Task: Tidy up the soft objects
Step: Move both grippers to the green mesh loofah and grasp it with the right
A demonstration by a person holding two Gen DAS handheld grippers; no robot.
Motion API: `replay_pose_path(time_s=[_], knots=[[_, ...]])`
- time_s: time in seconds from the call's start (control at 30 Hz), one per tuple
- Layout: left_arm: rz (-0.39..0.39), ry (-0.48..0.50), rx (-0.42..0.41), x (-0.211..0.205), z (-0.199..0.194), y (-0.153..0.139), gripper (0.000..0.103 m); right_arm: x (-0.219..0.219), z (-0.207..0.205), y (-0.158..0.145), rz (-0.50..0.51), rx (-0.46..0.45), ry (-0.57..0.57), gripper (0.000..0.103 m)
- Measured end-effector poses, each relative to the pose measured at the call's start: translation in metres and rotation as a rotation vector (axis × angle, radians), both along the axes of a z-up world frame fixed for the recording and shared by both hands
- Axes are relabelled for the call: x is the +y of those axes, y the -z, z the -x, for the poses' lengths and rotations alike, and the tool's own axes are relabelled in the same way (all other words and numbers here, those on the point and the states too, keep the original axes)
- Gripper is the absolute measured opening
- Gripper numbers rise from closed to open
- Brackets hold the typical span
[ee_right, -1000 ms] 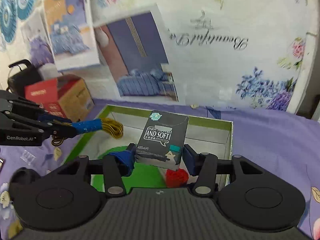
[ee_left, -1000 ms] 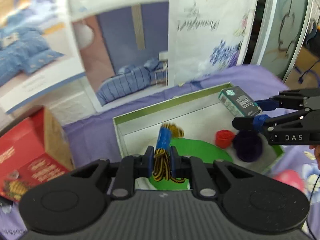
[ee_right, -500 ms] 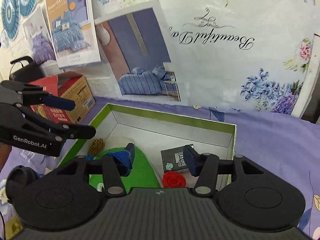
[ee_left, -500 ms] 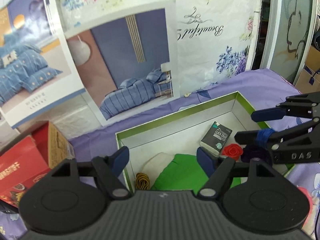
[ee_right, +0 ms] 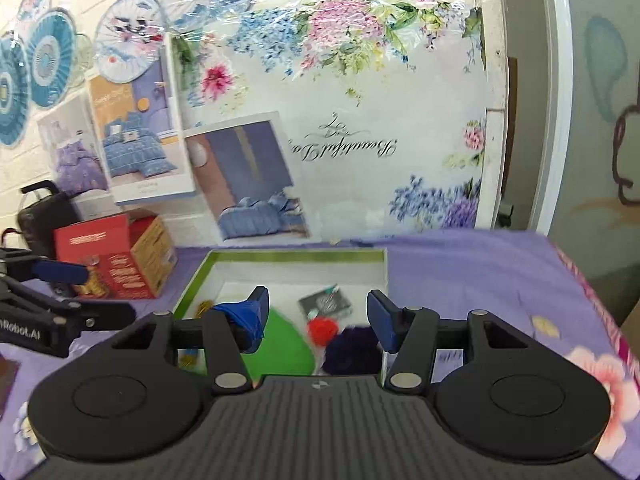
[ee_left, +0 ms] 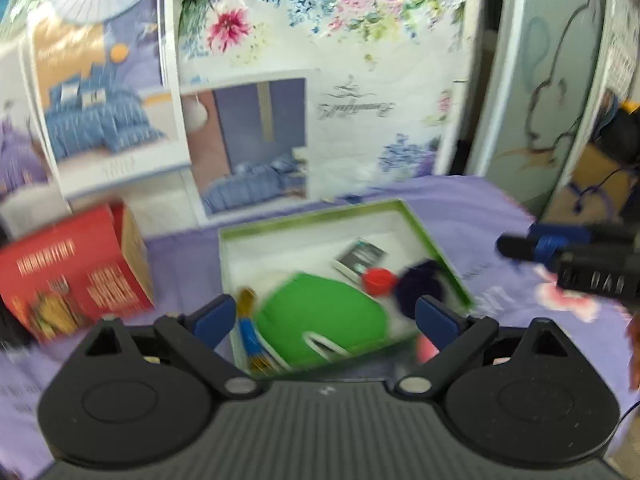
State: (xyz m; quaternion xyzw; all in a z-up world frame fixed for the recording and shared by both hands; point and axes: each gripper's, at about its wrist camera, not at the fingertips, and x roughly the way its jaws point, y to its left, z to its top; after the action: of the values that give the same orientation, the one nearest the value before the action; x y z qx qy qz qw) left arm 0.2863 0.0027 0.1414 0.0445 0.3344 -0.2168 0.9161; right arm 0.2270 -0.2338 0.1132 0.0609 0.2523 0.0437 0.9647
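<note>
Your left gripper (ee_left: 324, 320) has its jaws spread wide with nothing between them; it hangs above the near edge of the box (ee_left: 424, 232). Your right gripper (ee_right: 318, 312) is also wide apart and empty, above the box's near right part. In the left wrist view your right gripper shows off to the right of the box, apart from it; that view is motion-blurred.

Everything soft sits inside the box. The green cloth (ee_left: 320, 320) fills the near middle of the box, with a white loop on its near edge. The yellow-and-blue cord bundle (ee_left: 250, 328) lies along the box's left wall, just beside the green cloth. The red rose (ee_right: 322, 330) lies right of the cloth, touching or nearly touching the dark purple pom-pom (ee_right: 352, 344), which sits in the box's near right corner. The dark tissue pack (ee_right: 326, 304) lies flat behind the rose, toward the box's far right part.

The box rests on a purple floral sheet (ee_right: 480, 280). A red carton (ee_right: 112, 260) stands left of the box, apart from it. Bedding posters (ee_right: 252, 176) and a floral wall cover hang behind the box.
</note>
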Motion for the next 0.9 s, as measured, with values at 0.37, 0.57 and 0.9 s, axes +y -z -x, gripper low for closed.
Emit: replay_pose_path(time_s=[0.37,0.57,0.9], knots=[[0.010,-0.185,0.004,0.049,0.092,0.040,0.096,0.026,0.113,0.073,0.027,0.031,-0.005,0.040],[-0.001,-0.245,0.015,0.077,0.126,0.078,0.096,0.055,0.137,0.121,-0.051,0.082,-0.105,0.041],[0.075,-0.076,0.191,0.051,0.089,0.095,0.096,0.118,0.136,0.147,0.035,0.072,-0.315,0.042]])
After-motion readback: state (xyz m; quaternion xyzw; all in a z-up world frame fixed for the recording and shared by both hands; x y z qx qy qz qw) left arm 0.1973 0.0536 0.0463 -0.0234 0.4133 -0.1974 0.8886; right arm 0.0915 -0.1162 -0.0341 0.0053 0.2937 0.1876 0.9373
